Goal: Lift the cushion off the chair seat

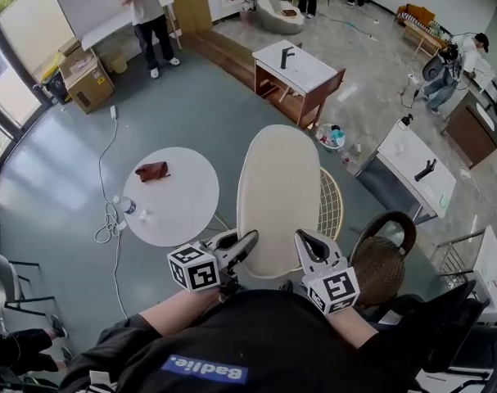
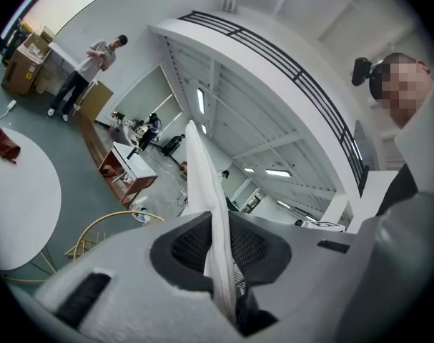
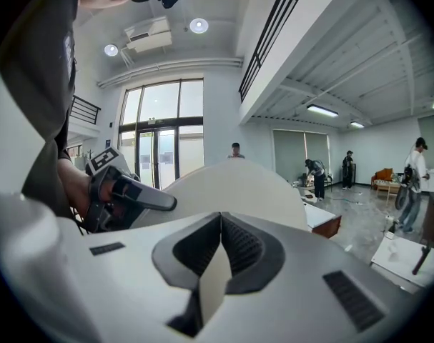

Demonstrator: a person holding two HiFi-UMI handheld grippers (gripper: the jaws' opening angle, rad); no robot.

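The cushion [image 1: 277, 191] is held raised above the wire chair [image 1: 332, 201], its near edge clamped in the jaws of the left gripper [image 1: 246, 242] and the right gripper [image 1: 304, 241], spaced apart, presumably so the weight is shared evenly.

Only one piece of lettering can be read. It is white print on a blue strip [image 1: 204, 370] across the person's black top [image 1: 264, 326], upside down in the head view, and appears to read "Badlie." The cubes on the left gripper [image 1: 246, 241] and right gripper [image 1: 304, 239] carry black-and-white square code patterns, not letters.
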